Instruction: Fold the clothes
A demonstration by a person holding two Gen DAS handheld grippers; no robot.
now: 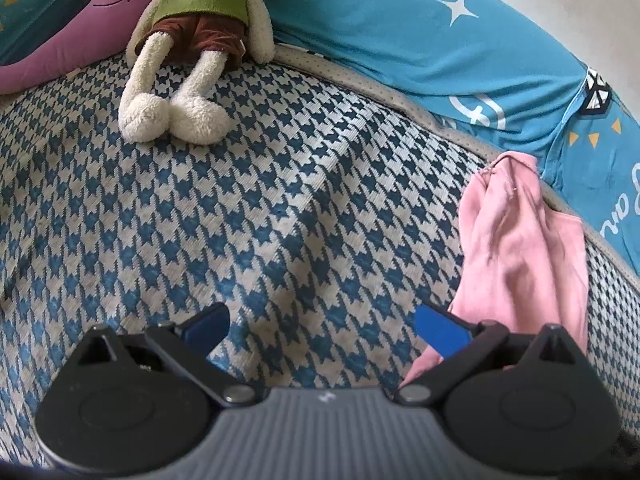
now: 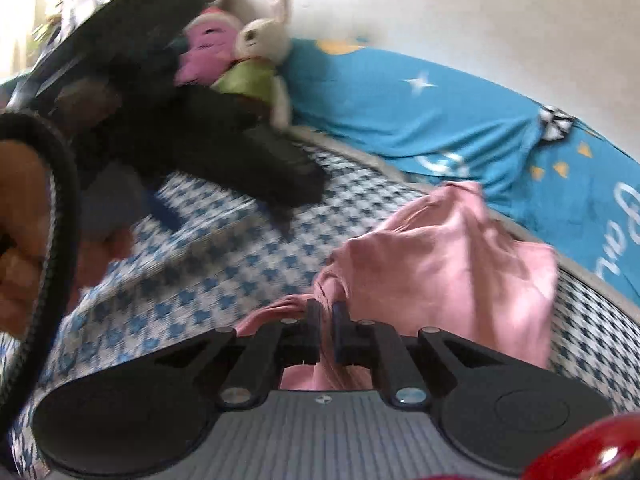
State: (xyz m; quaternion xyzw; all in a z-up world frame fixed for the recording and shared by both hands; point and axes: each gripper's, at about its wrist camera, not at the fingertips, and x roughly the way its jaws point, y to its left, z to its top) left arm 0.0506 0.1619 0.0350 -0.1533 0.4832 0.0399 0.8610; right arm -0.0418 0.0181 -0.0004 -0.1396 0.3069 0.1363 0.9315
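Observation:
A pink garment (image 1: pixel 520 248) lies bunched on the right side of the blue-and-white houndstooth mat (image 1: pixel 280 200), partly lifted into a peak. My left gripper (image 1: pixel 324 330) hovers open over bare mat, and its right blue pad (image 1: pixel 440 332) sits just in front of the garment's lower edge without gripping it. In the right wrist view my right gripper (image 2: pixel 326 316) is shut on a pinched fold of the pink garment (image 2: pixel 440 260), and the fabric runs between the nearly touching pads and back under the jaws.
A plush rabbit (image 1: pixel 192 60) in green and brown lies at the far edge of the mat beside a purple plush (image 1: pixel 60 40). A blue star-print quilt (image 1: pixel 400 40) lines the back and right. A hand (image 2: pixel 16 240) shows blurred at the left of the right wrist view.

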